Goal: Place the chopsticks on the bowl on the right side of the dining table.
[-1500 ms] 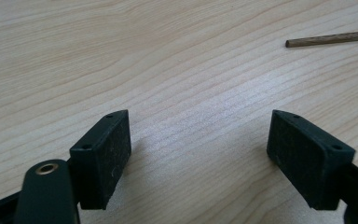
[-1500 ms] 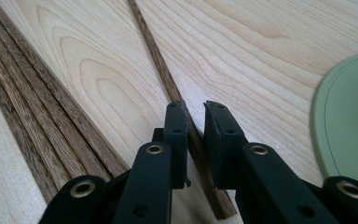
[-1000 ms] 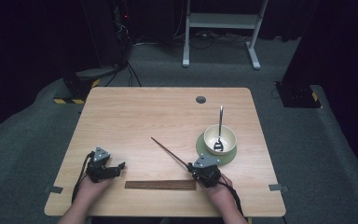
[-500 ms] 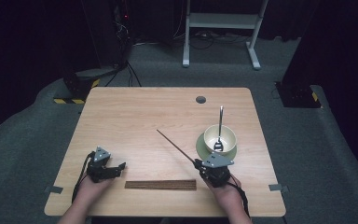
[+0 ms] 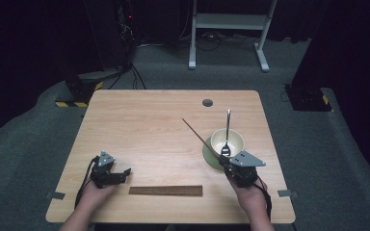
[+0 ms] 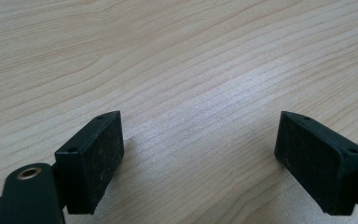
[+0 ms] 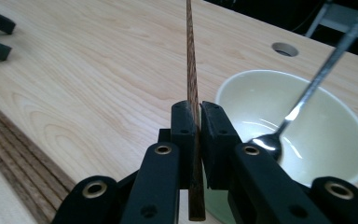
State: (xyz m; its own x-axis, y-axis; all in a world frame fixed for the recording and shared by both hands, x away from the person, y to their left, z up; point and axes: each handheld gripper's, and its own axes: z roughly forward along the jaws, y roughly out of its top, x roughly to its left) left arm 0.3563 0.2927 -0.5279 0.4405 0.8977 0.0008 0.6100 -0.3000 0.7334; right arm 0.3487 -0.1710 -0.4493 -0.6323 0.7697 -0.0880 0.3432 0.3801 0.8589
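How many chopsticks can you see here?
1 single chopstick is clamped in the right gripper beside the bowl. The rest lie in a tight row of chopsticks near the table's front edge, too close together to count.

My right tool (image 7: 196, 140): black, brass-coloured rivets. Chopstick (image 7: 191, 70): dark reddish-brown, fine grain. Bowl (image 7: 307, 121): pale cream-green, glossy. Spoon (image 7: 303, 102): silver. Surface (image 6: 177, 56): light wood, wavy grain lines. Mat (image 5: 165, 190): dark brown, striped lengthwise.
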